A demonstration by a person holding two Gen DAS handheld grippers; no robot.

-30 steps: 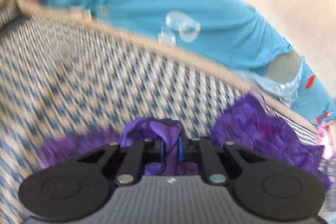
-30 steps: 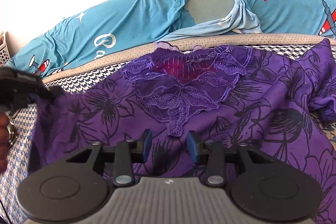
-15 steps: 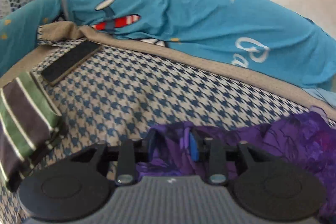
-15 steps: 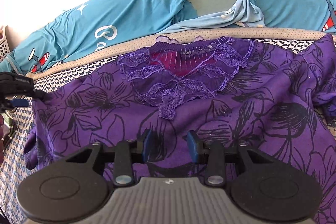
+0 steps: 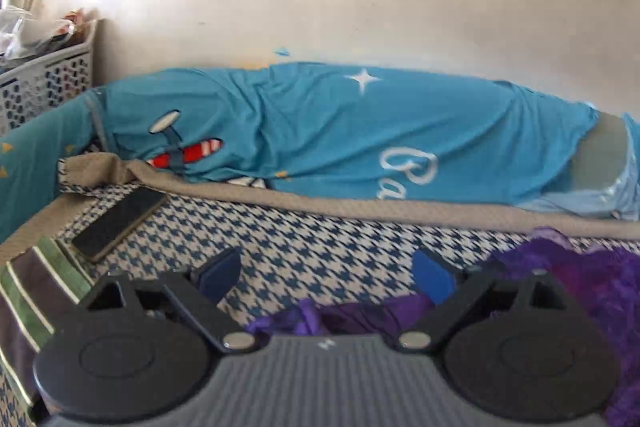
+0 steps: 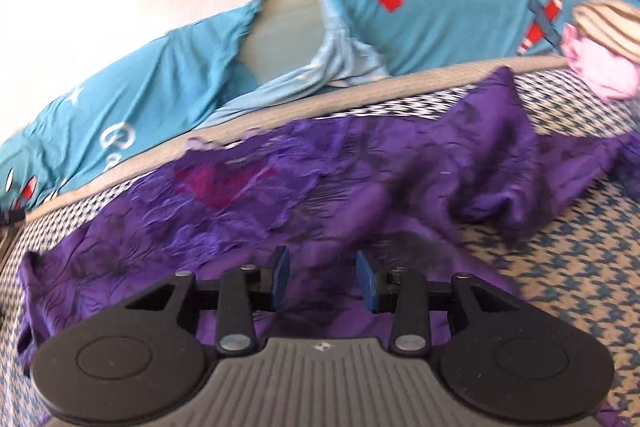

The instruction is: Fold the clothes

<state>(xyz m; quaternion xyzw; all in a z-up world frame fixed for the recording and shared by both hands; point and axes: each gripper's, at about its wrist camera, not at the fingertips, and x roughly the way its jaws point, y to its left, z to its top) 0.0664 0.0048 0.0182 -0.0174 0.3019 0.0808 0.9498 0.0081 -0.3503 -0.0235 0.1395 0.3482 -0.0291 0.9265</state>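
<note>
A purple floral garment (image 6: 360, 163) with a lace neckline lies spread and creased on the houndstooth bed cover (image 6: 568, 267). In the left wrist view its edge (image 5: 580, 279) lies at the lower right. My left gripper (image 5: 326, 277) has its jaws opening wide. A fold of purple cloth lies low between the fingers, and the blue pads (image 5: 434, 281) do not press on it. My right gripper (image 6: 323, 279) hovers over the garment's lower middle. Its jaws stand partly apart with cloth beneath them and nothing pinched.
A blue printed sheet (image 5: 320, 131) is bunched along the wall behind the bed. A dark phone (image 5: 120, 223) and a green striped folded cloth (image 5: 36, 295) lie at the left. A white laundry basket (image 5: 44, 83) stands far left. Pink and striped clothes (image 6: 604, 39) sit at the right.
My left gripper let go of the purple cloth and its jaws spread wide. My right gripper shifted right over the garment and rolled; the garment now looks more creased.
</note>
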